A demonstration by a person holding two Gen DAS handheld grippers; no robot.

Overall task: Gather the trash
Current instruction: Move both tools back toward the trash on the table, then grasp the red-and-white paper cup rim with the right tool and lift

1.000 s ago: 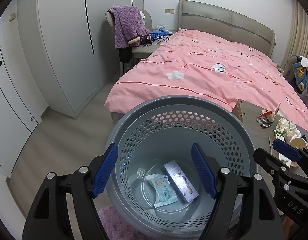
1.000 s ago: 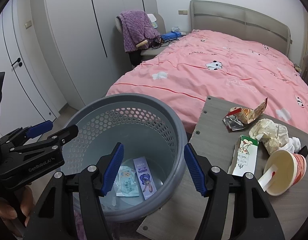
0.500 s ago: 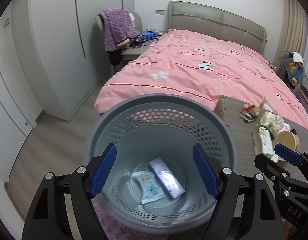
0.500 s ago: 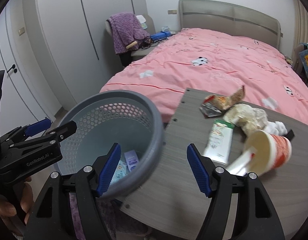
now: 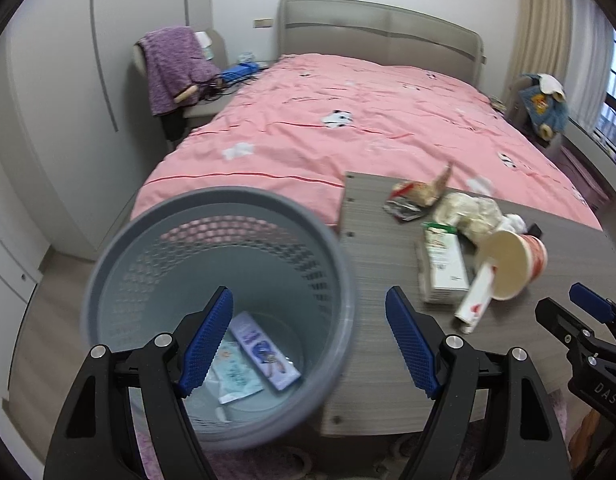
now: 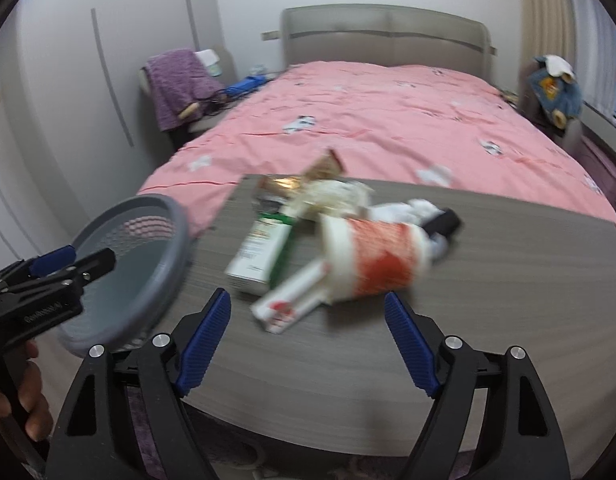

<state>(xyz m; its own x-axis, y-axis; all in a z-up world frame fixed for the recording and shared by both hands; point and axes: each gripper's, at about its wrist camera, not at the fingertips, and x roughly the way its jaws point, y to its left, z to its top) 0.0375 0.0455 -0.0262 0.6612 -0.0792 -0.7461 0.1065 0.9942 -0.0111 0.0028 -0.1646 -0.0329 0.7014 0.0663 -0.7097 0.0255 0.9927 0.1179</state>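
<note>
A: Jaw status?
B: Left gripper (image 5: 309,344): jaws spread, nothing between them. Right gripper (image 6: 308,344): jaws opening, nothing gripped.
A: Contents, largest first?
B: Pink quilted bed (image 5: 347,128). Grey wood-grain table (image 6: 487,280). Grey perforated plastic bin (image 5: 120,264) beside the table's left edge, holding two flat packets (image 5: 252,360). On the table: red-and-white paper cup (image 6: 375,258) on its side, green-and-white carton (image 6: 260,252) touching it, crumpled wrappers (image 6: 327,194) behind.
A: Legible markings?
B: "DAS" on the right gripper body. The carton's print is too blurred to read.

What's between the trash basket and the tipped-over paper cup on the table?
In the left wrist view, a white-and-green carton lies on the table between the basket and the cup.
</note>
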